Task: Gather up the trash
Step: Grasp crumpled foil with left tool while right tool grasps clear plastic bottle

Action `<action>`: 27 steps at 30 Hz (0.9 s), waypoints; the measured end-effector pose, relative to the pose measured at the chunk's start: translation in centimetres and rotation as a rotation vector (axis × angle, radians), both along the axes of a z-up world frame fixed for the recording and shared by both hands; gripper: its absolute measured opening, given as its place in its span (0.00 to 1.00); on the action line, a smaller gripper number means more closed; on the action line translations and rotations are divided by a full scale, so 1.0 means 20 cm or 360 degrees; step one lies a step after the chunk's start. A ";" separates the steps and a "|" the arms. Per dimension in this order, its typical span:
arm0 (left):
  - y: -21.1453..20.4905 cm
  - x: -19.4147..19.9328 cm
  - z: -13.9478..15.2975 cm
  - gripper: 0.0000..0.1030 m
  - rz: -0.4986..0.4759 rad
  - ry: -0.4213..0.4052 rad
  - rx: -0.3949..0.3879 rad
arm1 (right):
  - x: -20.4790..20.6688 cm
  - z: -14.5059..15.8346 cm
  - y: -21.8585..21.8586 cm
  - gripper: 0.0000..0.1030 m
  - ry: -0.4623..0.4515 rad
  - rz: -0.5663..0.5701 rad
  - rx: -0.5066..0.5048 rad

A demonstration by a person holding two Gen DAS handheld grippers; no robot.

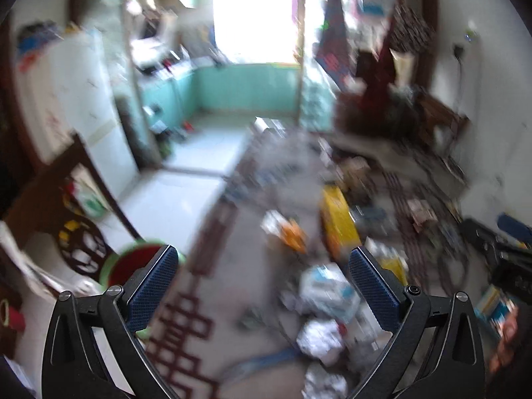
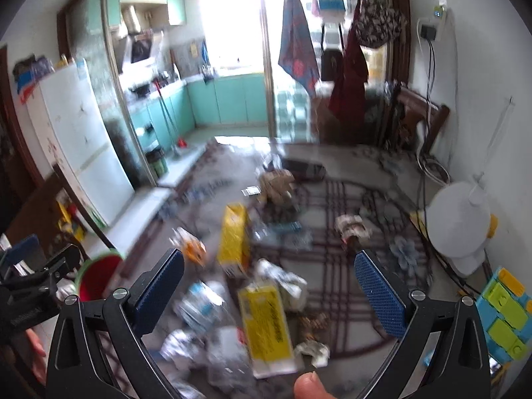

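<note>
Trash lies scattered on a patterned rug. In the right wrist view a flat yellow box (image 2: pixel 266 326) lies between my open right gripper's (image 2: pixel 269 279) fingers, below it, beside a clear plastic bottle (image 2: pixel 202 302), crumpled paper (image 2: pixel 312 349) and a standing yellow carton (image 2: pixel 234 236). A red bin with a green rim (image 2: pixel 98 276) stands at the left. In the blurred left wrist view my left gripper (image 1: pixel 262 269) is open and empty above the rug, with white crumpled wrappers (image 1: pixel 322 332) and the yellow carton (image 1: pixel 337 219) ahead and the red bin (image 1: pixel 133 262) behind its left finger.
A white fridge (image 2: pixel 79 136) and dark wooden chair (image 1: pixel 66 206) stand left. A white duck-shaped toy (image 2: pixel 462 226), cables and a green and blue block toy (image 2: pixel 505 319) line the right wall. A fingertip (image 2: pixel 309 385) shows at the bottom edge.
</note>
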State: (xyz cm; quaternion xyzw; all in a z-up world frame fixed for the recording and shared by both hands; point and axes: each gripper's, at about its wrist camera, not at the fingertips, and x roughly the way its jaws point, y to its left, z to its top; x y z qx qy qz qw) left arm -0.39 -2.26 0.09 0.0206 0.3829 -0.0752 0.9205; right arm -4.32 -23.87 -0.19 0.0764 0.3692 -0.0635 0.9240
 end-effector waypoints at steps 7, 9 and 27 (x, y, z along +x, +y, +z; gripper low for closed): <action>-0.18 -0.04 -0.46 1.00 -0.0264 0.0416 0.0081 | -0.01 -0.12 -0.10 1.00 0.0168 0.0053 0.0039; -0.20 -0.03 -0.58 1.00 -0.0283 0.0536 0.0044 | -0.03 -0.16 -0.08 1.00 0.0205 0.0108 0.0022; 0.02 0.02 -0.64 0.22 -0.0197 0.0614 -0.0183 | 0.02 -0.42 0.21 0.98 0.0459 0.0432 0.0220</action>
